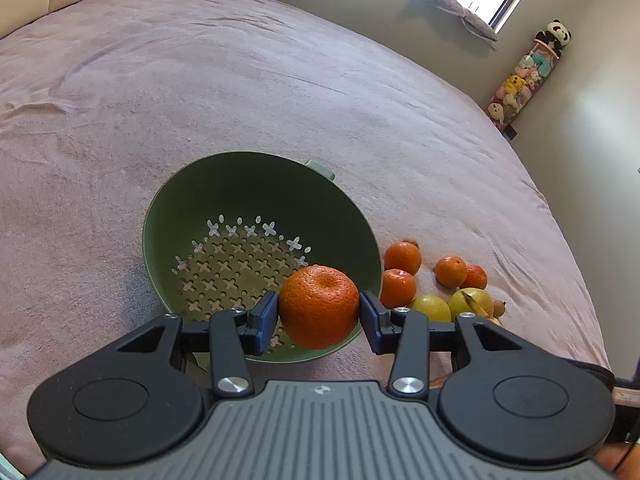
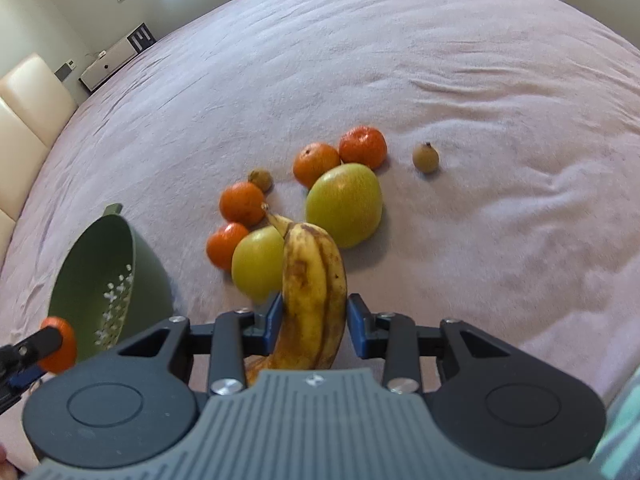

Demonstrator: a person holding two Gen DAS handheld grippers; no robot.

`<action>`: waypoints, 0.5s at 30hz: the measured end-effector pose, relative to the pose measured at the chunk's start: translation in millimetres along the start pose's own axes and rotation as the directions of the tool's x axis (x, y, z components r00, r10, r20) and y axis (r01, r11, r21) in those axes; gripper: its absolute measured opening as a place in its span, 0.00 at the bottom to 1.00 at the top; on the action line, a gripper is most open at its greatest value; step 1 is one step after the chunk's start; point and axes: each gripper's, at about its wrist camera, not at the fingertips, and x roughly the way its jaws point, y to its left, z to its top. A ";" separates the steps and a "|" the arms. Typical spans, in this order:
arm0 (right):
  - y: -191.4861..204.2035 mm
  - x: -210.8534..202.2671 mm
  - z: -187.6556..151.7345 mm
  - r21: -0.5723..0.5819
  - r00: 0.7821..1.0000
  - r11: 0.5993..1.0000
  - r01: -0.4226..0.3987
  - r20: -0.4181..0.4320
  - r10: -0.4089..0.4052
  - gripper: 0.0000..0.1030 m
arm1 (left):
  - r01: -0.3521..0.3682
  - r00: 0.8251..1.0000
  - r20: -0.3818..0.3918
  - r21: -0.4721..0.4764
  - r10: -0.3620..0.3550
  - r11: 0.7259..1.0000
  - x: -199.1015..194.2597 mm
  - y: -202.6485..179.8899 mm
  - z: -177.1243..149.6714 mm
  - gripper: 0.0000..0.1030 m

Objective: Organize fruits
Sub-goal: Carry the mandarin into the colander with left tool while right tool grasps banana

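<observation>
Jaws of both grippers are clamped: left gripper [image 1: 319, 307] on an orange [image 1: 319, 306], right gripper [image 2: 311, 320] on a banana [image 2: 314, 296]. If released early, the orange could be dropped outside the green colander [image 1: 224, 200] and roll across the bed [image 1: 200, 80].

Each handheld gripper, the left gripper [image 1: 319, 312] and the right gripper [image 2: 313, 322], has a grey ribbed body bearing a small white emblem. Two round black housings with circular recessed discs flank the body. Black link bars with triangular cut-outs run forward, fastened by silver screws. The jaws carry blue pads. A teal sleeve [image 2: 622, 428] shows at the right edge.
</observation>
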 end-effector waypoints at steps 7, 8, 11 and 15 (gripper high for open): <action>-9.1 20.4 5.1 0.076 1.000 0.997 0.004 0.010 -0.004 0.33 | -0.023 0.999 -0.027 -0.034 0.022 0.999 13.0 9.3 2.4 0.48; -7.9 22.2 5.1 0.067 1.000 0.998 0.009 0.011 -0.009 0.34 | -0.026 0.999 -0.032 -0.039 0.025 0.999 14.6 10.1 2.5 0.48; -5.3 27.5 1.2 0.063 0.999 0.997 0.037 -0.011 -0.037 0.44 | -0.030 0.998 -0.049 -0.047 0.027 0.998 19.2 10.8 2.9 0.48; -4.6 32.7 -4.4 0.073 0.997 0.995 0.073 -0.035 -0.070 0.47 | -0.028 0.998 -0.053 -0.042 0.025 0.999 21.2 9.1 3.4 0.48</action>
